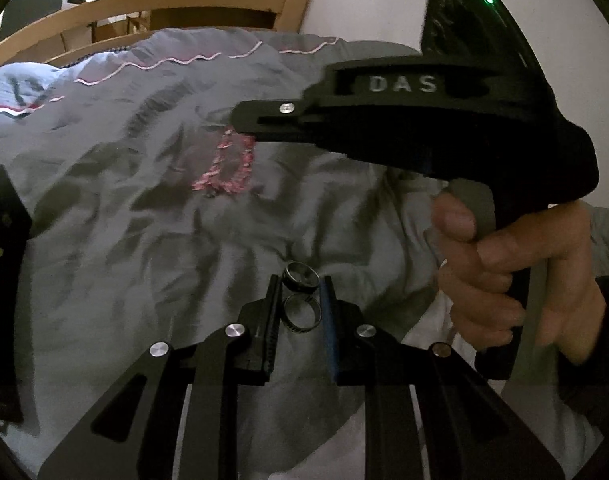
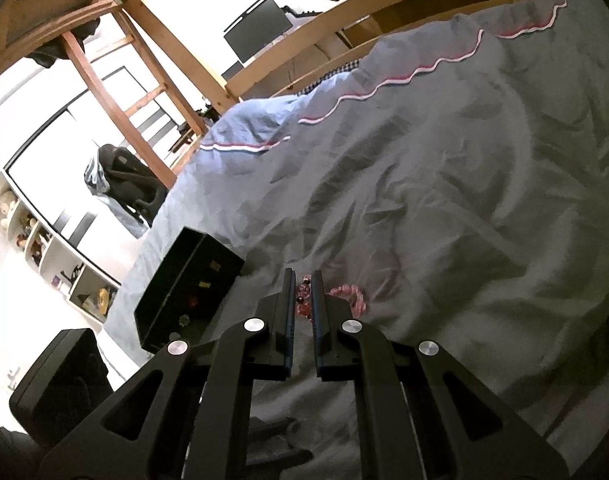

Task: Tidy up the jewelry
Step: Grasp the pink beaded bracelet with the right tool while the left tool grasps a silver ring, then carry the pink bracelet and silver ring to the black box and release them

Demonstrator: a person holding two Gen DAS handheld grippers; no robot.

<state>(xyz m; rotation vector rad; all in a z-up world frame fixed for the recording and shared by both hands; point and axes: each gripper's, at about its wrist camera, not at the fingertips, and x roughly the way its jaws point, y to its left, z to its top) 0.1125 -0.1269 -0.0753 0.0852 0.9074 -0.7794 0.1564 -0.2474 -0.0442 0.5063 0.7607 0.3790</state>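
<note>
My left gripper (image 1: pixel 301 284) has its fingers around two dark metal rings on the grey duvet: one ring (image 1: pixel 300 276) at the fingertips and a second ring (image 1: pixel 301 313) further in between the jaws; whether they are pinched is unclear. My right gripper (image 2: pixel 303 278) is nearly shut on a pink bead bracelet (image 2: pixel 304 298), whose other beads (image 2: pixel 350 296) lie on the duvet to the right. In the left wrist view the right gripper (image 1: pixel 244 120) hangs over the pink bracelet (image 1: pixel 228 168). A black jewelry box (image 2: pixel 188 292) stands open to the left.
The grey-blue duvet (image 2: pixel 444 200) covers the bed. A wooden bed frame (image 2: pixel 344 20) and ladder (image 2: pixel 144 100) stand behind. A black box lid (image 2: pixel 60 376) lies at lower left. The jewelry box edge (image 1: pixel 0 280) shows at the left.
</note>
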